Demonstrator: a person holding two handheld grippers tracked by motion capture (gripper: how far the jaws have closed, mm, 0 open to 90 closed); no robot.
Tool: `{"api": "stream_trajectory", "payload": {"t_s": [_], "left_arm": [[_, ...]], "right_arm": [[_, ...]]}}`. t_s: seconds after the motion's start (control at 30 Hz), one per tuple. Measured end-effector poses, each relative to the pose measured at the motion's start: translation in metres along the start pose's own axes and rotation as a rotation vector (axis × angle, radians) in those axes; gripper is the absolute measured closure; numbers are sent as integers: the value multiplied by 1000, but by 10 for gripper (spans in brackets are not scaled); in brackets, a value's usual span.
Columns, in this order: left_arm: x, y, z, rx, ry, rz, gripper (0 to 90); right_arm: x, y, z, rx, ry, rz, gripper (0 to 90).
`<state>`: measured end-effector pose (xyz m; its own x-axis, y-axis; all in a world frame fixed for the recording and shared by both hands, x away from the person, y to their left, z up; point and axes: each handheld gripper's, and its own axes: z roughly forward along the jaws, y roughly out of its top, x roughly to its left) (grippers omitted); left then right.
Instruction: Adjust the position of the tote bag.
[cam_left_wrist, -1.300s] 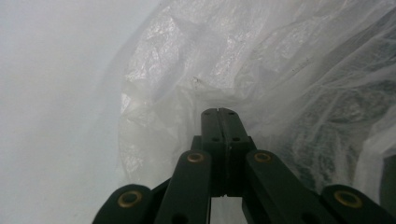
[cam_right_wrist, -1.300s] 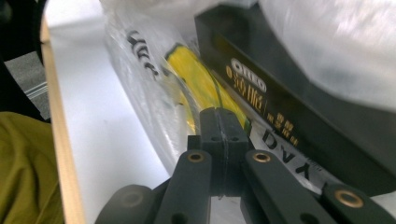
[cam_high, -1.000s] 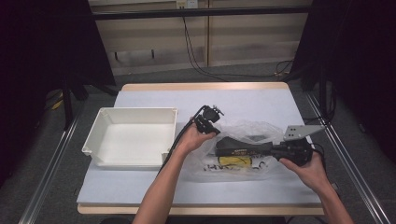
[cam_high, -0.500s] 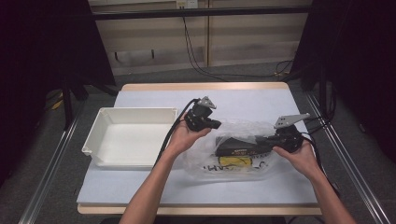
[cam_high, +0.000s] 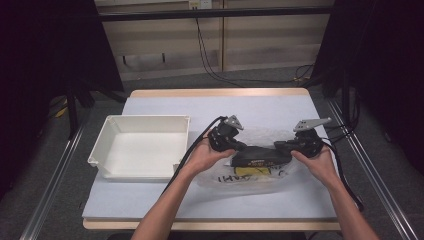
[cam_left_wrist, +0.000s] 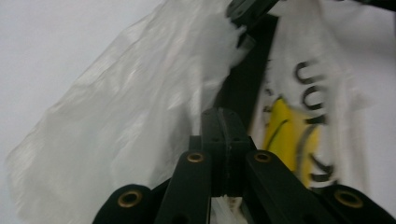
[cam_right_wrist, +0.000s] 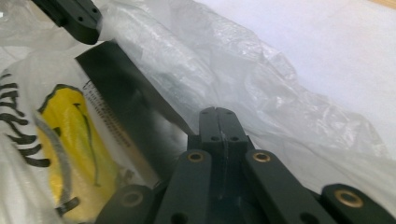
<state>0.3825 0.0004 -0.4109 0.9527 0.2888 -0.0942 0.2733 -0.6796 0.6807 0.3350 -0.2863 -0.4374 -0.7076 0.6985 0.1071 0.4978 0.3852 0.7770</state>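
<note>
Both claws have come closer together over the clear crinkled plastic bag (cam_high: 252, 167). Left claw (cam_high: 239, 149) and right claw (cam_high: 280, 146) are closed tight, each pinching bag film beside its flat black box (cam_high: 260, 156).

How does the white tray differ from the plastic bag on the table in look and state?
The white tray is rigid, opaque and box-shaped with raised walls; the plastic bag is thin, crinkled and see-through with black and yellow print. The tray is empty; the bag lies around a black box. The tray stands apart at the left, untouched; the bag lies between both hand-held grippers. Both rest on the table.
</note>
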Motion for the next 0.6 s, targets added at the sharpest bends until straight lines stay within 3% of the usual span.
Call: {"api": "stream_trajectory", "payload": {"t_s": [0.1, 0.13, 0.17, 0.23, 0.3, 0.4, 0.6], "left_arm": [[7, -3, 3, 32, 36, -10, 900], [10, -5, 4, 29, 54, -25, 900], [15, -7, 4, 24, 41, -45, 900], [17, -9, 5, 24, 83, -53, 900], [22, -11, 5, 21, 72, -67, 900], [27, -15, 8, 57, 91, -70, 900], [31, -19, 23, 131, 121, -73, 900]], "right_arm": [[-5, 1, 2, -4, -18, 12, 900], [-6, 1, 2, -8, -18, 16, 900], [-8, 2, 2, -10, -29, 17, 900], [-13, 1, 1, -16, -39, 29, 900], [-19, -1, 1, -22, -61, 52, 900], [-28, -6, 2, -19, -87, 90, 900], [-37, -16, 6, 9, -127, 109, 900]]}}
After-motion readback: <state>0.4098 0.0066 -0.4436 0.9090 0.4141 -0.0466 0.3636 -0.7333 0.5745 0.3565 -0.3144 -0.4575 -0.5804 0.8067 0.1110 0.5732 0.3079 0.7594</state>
